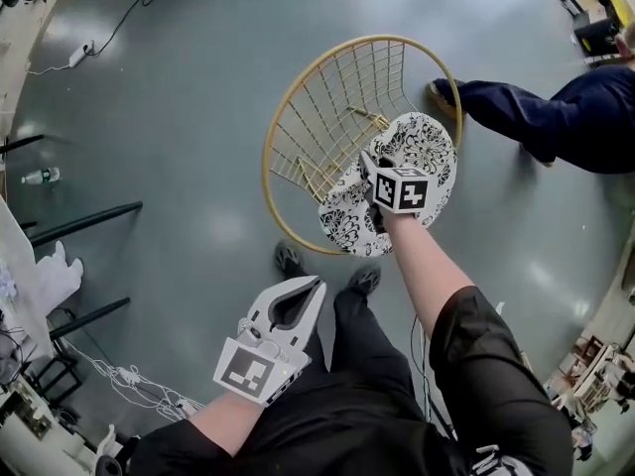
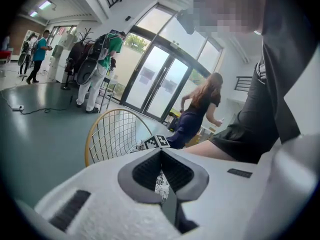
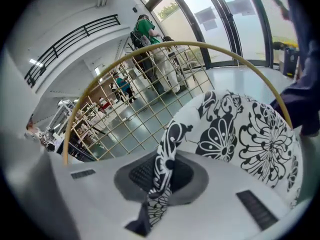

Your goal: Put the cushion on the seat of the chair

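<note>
Left hand-held gripper point(image 1: 317, 286), lower left in head view, closed on nothing; right hand-held gripper point(image 1: 369, 160) pinches cushion point(image 1: 427, 142) by its rim over chair point(image 1: 337, 107), likely for lowering flat. Left gripper view: jaws together. Right gripper view: cushion clamped.

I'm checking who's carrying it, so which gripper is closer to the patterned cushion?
Right. The right gripper is shut on the cushion's edge, over the wire chair. The left gripper is back by the person's legs, shut and empty, apart from the cushion.
</note>
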